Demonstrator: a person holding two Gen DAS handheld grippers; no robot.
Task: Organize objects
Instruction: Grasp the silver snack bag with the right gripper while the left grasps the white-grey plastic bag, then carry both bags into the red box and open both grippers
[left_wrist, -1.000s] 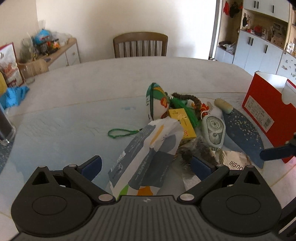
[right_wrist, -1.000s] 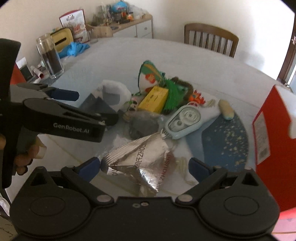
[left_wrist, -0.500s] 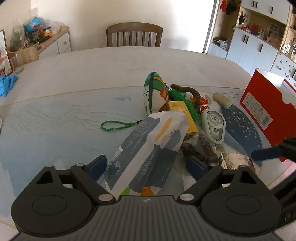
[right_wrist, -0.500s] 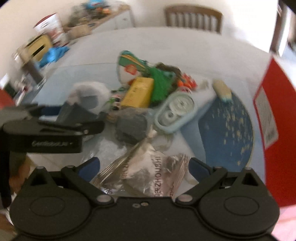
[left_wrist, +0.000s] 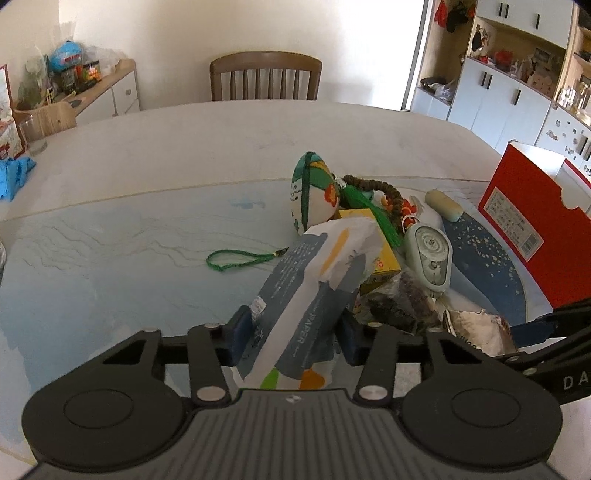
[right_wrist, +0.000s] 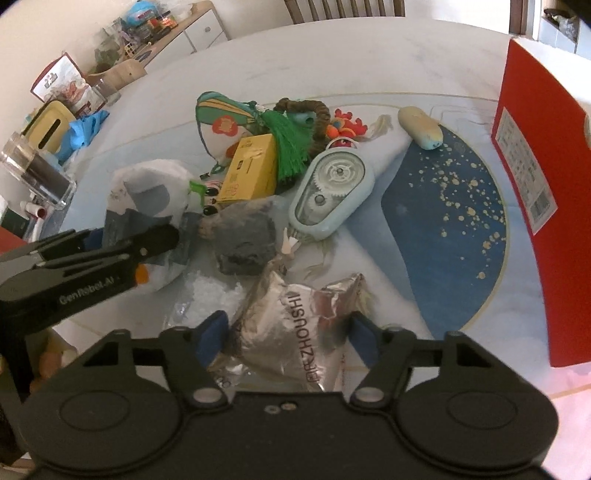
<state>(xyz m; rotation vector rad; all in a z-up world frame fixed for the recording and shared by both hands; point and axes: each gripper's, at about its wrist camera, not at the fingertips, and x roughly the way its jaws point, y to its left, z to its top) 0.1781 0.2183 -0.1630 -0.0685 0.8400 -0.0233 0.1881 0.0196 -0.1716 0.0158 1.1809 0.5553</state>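
My left gripper (left_wrist: 293, 338) is shut on a grey and white tissue pack (left_wrist: 314, 291) marked PAPER, also in the right wrist view (right_wrist: 147, 199). My right gripper (right_wrist: 286, 341) has its jaws closed against both sides of a crumpled silver foil packet (right_wrist: 295, 328), which also shows in the left wrist view (left_wrist: 476, 328). A pile lies beyond: a yellow box (right_wrist: 253, 171), a pale green tape dispenser (right_wrist: 330, 194), a green tassel (right_wrist: 291, 147), a patterned pouch (left_wrist: 312, 194) and a dark lump (right_wrist: 243, 240).
A red box (right_wrist: 535, 155) stands at the right. A blue speckled mat (right_wrist: 450, 229) lies by it. A green cord (left_wrist: 236, 256) lies left of the pile. A glass jar (right_wrist: 33, 173) and a chair (left_wrist: 264, 79) are further off.
Both grippers have closed in: the left jaws now clamp the tissue pack and the right jaws now press the foil packet. Both cameras moved slightly closer to the pile.
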